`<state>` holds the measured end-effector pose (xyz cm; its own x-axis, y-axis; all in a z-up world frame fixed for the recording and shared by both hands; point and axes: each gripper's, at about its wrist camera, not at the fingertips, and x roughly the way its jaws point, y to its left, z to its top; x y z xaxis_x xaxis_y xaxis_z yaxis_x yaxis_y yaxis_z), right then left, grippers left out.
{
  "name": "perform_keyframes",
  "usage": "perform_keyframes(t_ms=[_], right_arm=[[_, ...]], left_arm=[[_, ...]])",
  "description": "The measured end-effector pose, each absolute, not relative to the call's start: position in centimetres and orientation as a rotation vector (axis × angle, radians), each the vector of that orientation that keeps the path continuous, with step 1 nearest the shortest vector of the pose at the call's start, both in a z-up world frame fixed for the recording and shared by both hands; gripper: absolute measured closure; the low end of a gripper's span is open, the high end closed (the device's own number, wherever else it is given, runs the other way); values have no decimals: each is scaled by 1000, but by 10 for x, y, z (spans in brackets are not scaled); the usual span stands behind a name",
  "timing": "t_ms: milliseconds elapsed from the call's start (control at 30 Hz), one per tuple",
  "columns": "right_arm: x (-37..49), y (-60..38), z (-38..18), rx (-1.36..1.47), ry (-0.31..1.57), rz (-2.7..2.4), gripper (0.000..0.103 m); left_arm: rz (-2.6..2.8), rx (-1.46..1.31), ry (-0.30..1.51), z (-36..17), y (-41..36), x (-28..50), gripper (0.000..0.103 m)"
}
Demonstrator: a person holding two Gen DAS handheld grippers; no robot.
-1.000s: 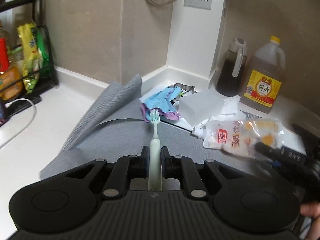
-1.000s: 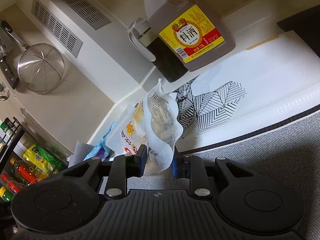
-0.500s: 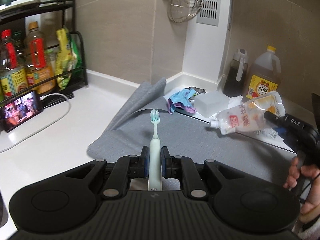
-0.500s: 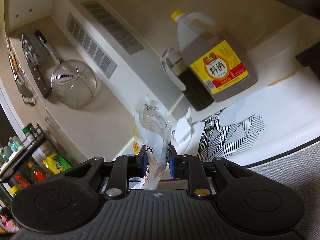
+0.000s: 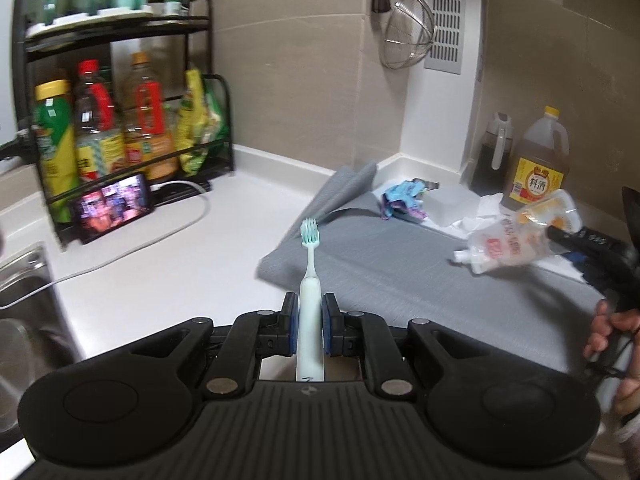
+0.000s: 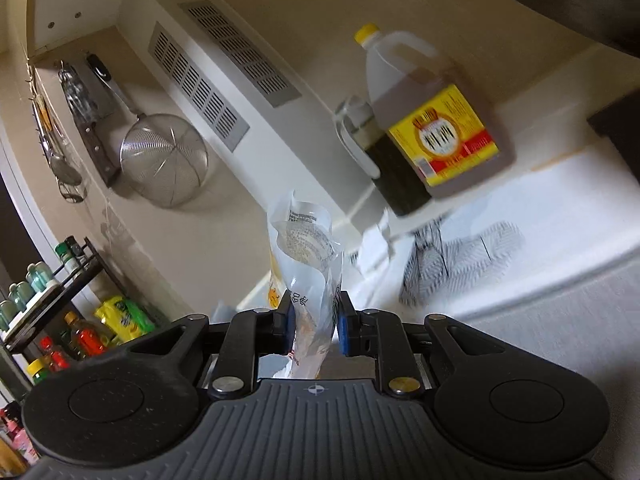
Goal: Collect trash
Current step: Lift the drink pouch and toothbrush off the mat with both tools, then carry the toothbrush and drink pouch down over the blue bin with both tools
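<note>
My left gripper is shut on a pale green toothbrush, bristles pointing away, held above the grey mat. My right gripper is shut on an empty spouted drink pouch; the pouch also shows in the left wrist view, held in the air above the mat's right side. A crumpled blue and purple wrapper, a white block and crumpled white tissue lie at the mat's far edge.
A cooking wine jug and a dark oil bottle stand in the far right corner. A rack of bottles and a phone with its cable stand at left. A sink is at far left. A strainer hangs on the wall.
Both grippers have pulled back and risen from the mat. The right gripper has lifted the pouch off the counter. The rack, phone and sink have come into the left view.
</note>
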<state>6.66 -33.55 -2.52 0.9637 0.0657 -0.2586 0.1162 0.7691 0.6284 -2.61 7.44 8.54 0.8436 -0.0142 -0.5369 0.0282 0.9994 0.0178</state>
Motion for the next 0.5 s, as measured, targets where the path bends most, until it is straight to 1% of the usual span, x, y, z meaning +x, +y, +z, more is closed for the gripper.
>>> perform_keyframes(t_ms=[300, 500], right_arm=[[-10, -304, 22, 582, 242, 24, 81], [-58, -275, 41, 507, 261, 92, 81]], left_arm=[[7, 29, 569, 74, 100, -91, 90], [-7, 52, 561, 65, 103, -130, 90]])
